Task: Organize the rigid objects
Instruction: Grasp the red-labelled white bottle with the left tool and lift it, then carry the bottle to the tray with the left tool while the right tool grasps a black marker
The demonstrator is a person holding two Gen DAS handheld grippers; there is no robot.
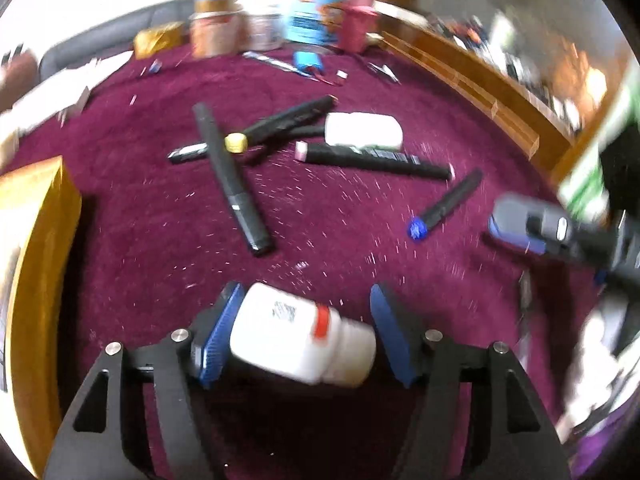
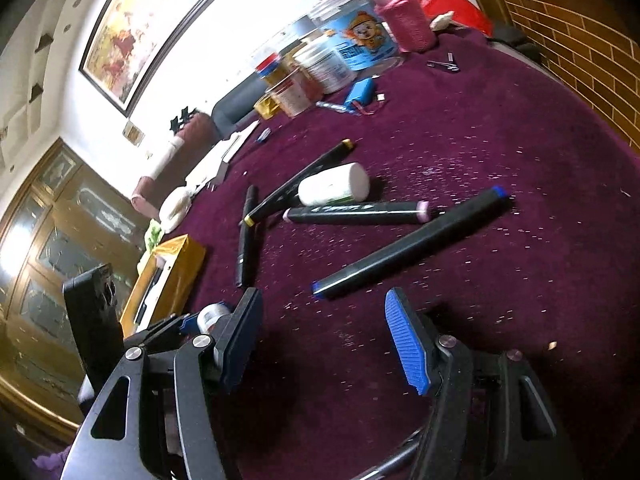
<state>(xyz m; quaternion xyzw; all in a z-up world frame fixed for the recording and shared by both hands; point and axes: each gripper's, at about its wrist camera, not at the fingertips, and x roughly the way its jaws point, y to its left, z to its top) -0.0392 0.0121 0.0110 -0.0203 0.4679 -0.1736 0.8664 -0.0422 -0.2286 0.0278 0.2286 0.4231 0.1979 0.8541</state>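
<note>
White bottle sideways between parted left tool, cap rightward; right tool parted, empty.

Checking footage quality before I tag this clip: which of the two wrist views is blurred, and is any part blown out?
Left wrist view: motion blur smears the white bottle between the hand-held gripper's fingers, the markers and the jars at the back. Right wrist view: much sharper, the blue-tipped marker is crisp, but the wall beside the framed painting is overexposed. Both views show strong fisheye bending at the edges.
</note>
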